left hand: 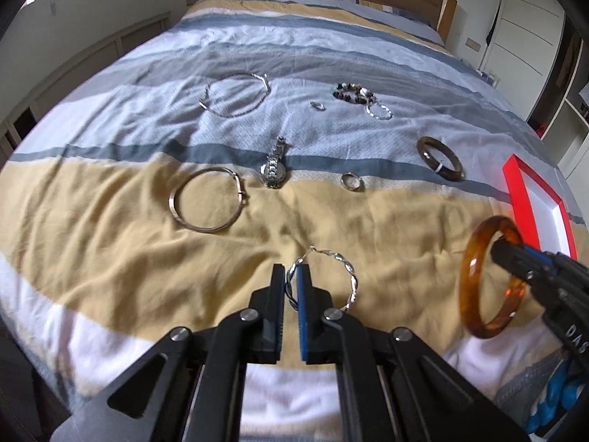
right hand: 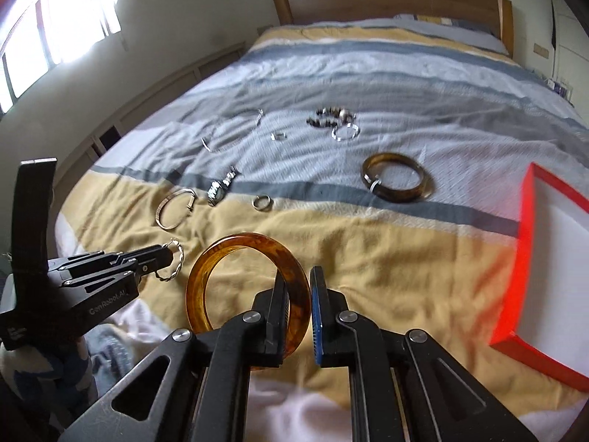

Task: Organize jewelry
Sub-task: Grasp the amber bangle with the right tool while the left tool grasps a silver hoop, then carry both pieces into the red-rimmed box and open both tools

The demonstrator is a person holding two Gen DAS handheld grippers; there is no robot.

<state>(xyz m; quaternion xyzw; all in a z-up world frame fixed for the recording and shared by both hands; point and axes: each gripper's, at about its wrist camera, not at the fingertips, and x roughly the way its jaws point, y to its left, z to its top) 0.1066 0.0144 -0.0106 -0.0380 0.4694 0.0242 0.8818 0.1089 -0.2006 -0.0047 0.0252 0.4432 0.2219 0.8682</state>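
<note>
Two pieces are off the bed: the left tool (left hand: pixel 292 276) pinches a twisted silver hoop (left hand: pixel 333 276) low at centre, and the right tool (right hand: pixel 299 287) clamps an amber bangle (right hand: pixel 235 254). A red-rimmed tray (right hand: pixel 524 221) sits at the right edge, with bare yellow bedspread (right hand: pixel 405 250) between. Beyond lie two thin bangles, two rings, one watch (left hand: pixel 274 167), one dark bangle (right hand: pixel 399 178).

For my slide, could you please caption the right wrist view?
Right tongs grip an amber bangle above the bed; left tongs hold a twisted silver hoop.
</note>
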